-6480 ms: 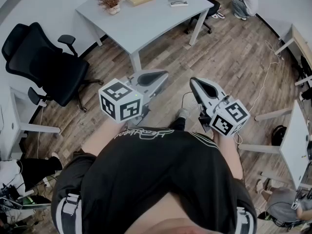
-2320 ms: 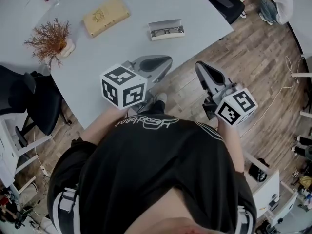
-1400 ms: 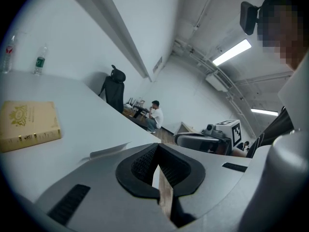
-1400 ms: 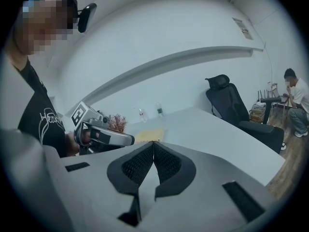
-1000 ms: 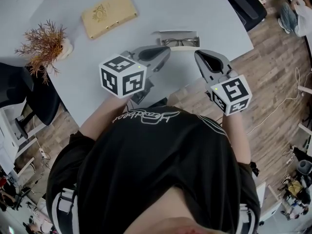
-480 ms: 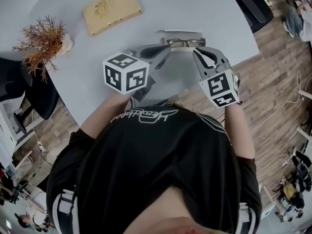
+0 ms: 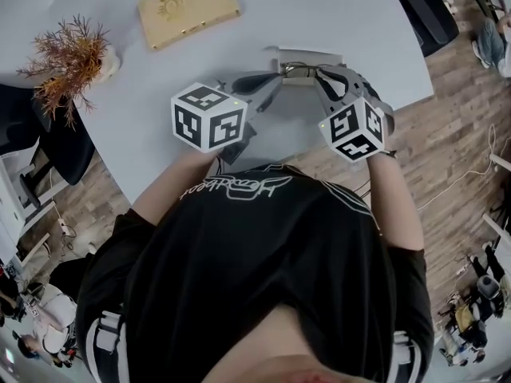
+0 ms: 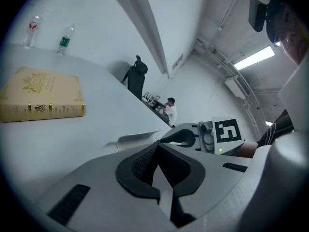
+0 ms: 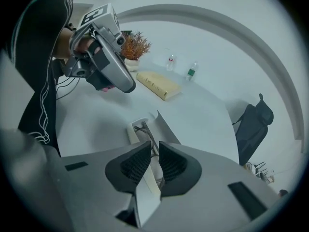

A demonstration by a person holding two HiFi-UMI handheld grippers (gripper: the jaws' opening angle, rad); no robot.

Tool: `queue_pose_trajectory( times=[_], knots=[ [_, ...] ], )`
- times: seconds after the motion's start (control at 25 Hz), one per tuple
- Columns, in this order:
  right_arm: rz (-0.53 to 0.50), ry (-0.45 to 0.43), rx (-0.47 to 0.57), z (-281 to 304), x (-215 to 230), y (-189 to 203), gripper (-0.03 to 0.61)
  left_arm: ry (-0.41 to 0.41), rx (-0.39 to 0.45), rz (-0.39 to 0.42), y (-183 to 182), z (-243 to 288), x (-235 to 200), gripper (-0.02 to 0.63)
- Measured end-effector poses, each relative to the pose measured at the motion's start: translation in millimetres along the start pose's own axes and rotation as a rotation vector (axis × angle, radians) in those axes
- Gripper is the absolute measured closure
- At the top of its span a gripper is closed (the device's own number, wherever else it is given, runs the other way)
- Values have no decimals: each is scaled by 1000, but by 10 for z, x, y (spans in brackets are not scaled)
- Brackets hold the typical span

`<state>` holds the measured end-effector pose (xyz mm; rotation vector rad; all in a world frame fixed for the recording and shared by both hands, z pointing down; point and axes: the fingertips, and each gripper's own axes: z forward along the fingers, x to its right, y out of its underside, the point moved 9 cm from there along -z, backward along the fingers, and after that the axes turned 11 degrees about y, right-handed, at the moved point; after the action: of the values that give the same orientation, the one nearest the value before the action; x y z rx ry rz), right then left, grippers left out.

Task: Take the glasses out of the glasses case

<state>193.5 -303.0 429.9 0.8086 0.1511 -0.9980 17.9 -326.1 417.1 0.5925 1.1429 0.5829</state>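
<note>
Worked at the near edge of a pale grey table [image 7: 359,22] set over a plank floor. Closest in, held the left tool [image 7: 274,80] low over the table just left of the case, jaws closed tip to tip on nothing. Beside it, hung the right tool [image 7: 326,76] over the open glasses case [image 7: 303,53], jaws parted by a narrow gap and not clamped. Straddled the case's cream near wall, with the thin dark frame of the glasses [image 9: 145,129] lying inside the tray and running into that gap. Read as the reach-in stage, with nothing lifted out so far. Called for closing on the frame alone, near the bridge or a rim, and not on the wall caught between the pads; otherwise likely to drag the whole case up. Called too for a light squeeze, given wire that looked easy to bend, then a straight lift clear of the raised lid. Could have pinned the case with the idle left tool, since so light a box looked apt to slide. Farther off, noted a cream book [image 7: 188,6] with gilt ornament and a dried reddish plant [image 7: 68,54] at the left edge. Farthest, made out two small bottles [image 9: 191,72] and a dark office chair [image 9: 253,124].
</note>
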Motion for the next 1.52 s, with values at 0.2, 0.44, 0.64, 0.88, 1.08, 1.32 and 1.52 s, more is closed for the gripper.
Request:
queue_pose_trajectory(
  times=[0.2,0.44,0.64,0.88,1.08,1.32,1.52],
  knots=[
    [-68,-34,-44,176,-41,-1,500,-3,9,-11,-4,-4,-40,606],
    [-202,-40,-88,337,-55,14,500,-19,20,-20,-5,-12,-103,606],
    [-277,-33,-101,435,-59,20,500,-20,25,-31,16,11,-117,606],
    [-356,-56,-115,502,-75,3,505,-20,17,-28,14,29,-142,606],
    [-403,-91,-133,539,-85,8,529,-21,22,-30,4,40,-158,606],
    [-440,-99,-148,563,-106,17,546,-22,26,-31,1,38,-174,606],
    [-452,-110,-162,574,-98,19,549,-26,32,-32,-20,21,-175,606]
  ],
)
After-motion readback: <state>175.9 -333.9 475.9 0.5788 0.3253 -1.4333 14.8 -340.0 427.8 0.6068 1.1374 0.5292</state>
